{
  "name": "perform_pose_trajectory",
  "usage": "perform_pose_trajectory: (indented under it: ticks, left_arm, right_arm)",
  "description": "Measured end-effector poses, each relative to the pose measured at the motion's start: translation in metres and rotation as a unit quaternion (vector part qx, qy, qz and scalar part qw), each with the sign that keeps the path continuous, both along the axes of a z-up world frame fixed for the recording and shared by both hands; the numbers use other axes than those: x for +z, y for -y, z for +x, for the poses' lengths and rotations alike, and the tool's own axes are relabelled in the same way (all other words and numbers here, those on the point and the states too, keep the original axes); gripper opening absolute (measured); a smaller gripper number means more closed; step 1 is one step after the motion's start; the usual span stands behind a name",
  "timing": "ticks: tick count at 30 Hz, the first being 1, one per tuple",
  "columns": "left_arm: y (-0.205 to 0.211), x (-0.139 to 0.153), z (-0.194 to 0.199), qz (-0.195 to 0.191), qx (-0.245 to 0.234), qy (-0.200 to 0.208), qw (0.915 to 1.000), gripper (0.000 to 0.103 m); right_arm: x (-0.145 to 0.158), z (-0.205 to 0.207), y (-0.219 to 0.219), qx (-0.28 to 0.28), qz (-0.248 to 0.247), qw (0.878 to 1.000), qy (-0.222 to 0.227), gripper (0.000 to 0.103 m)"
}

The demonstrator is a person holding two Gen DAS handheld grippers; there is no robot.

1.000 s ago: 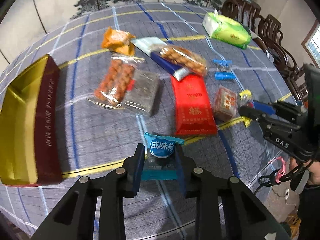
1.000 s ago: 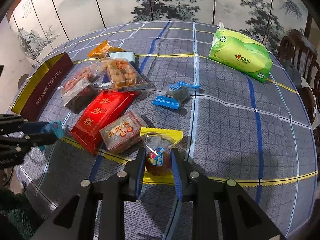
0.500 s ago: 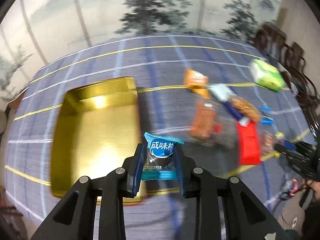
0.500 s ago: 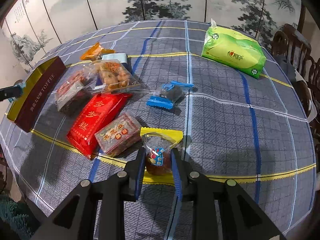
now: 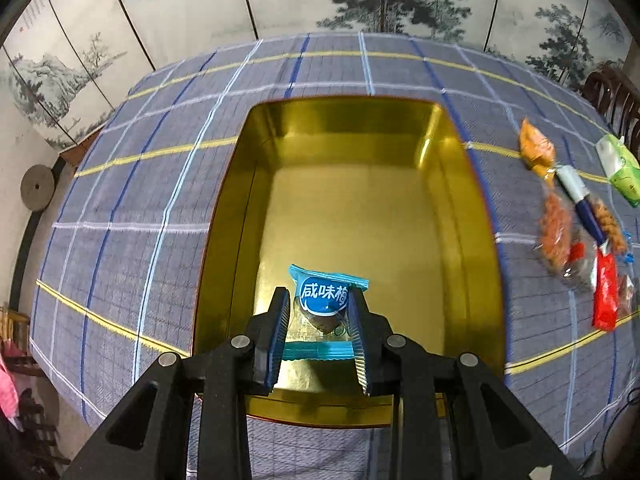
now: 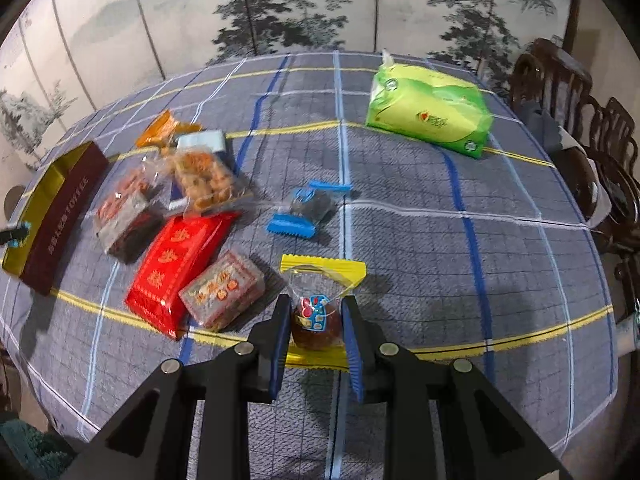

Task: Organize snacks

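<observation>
I count one gold tin point(image 5: 472, 216), one green tissue pack point(image 6: 430, 114), two blue-wrapped sweets point(image 5: 326, 300) point(image 6: 308, 208) and one yellow-wrapped sweet point(image 6: 318, 312).

Painted folding screen point(image 6: 280, 12) with ink pine trees behind the blue plaid-clothed round table point(image 6: 500, 248); dark carved wooden chairs point(image 6: 580, 120) alongside.

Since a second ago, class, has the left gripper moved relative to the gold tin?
Yes. The left gripper, shut on the blue packet, was over the cloth with the gold tin at the view's left; now it hangs over the tin's near end.
</observation>
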State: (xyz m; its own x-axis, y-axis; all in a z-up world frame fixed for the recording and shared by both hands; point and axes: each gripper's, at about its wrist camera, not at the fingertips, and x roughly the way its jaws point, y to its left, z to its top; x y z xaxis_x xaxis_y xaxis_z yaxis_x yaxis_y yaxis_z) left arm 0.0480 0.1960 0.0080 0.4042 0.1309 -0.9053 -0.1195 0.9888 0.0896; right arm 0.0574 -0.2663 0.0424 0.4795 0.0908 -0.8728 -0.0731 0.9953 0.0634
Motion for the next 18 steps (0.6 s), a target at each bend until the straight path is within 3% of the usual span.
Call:
perform_pose_trajectory:
  ticks: [9,18]
  left_arm:
    - [-0.01,-0.02,-0.009,-0.012,0.002,-0.021,0.9997,0.026]
    - [-0.016,-0.026,-0.016,-0.021,0.001,-0.029,0.9994,0.027]
  right_arm:
    - [0.032,0.006,-0.028,0.012,0.002,0.999,0.032,0.025]
    - [0.046,0.023,-0.114,0.094,0.04,0.994,0.043,0.025]
